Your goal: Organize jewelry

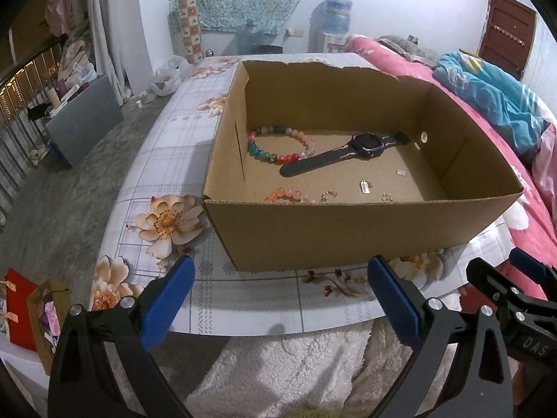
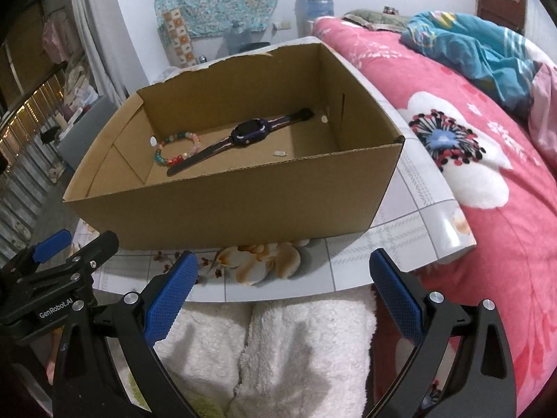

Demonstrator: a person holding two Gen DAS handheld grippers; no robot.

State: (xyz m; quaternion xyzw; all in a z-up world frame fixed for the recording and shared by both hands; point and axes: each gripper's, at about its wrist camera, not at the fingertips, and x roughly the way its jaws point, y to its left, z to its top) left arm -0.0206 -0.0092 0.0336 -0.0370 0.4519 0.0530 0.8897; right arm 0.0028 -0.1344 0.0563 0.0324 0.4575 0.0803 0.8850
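An open cardboard box (image 1: 348,230) stands on a floral table; it also shows in the right wrist view (image 2: 226,216). Inside lie a multicoloured bead bracelet (image 1: 278,144), a dark smartwatch (image 1: 343,153), a second orange-pink bead bracelet (image 1: 289,195), a small metal tag (image 1: 364,187) and small gold pieces (image 1: 328,195). The right wrist view shows the bracelet (image 2: 177,149), the watch (image 2: 243,136) and a small silver piece (image 2: 279,153). My left gripper (image 1: 282,296) is open and empty, in front of the box. My right gripper (image 2: 283,289) is open and empty, also in front.
The table top (image 1: 167,174) has a floral plaid cover. A white fleece cloth (image 2: 296,341) lies below its near edge. A pink floral bed (image 2: 487,174) with a blue blanket (image 1: 494,94) is on the right. Floor and clutter lie to the left.
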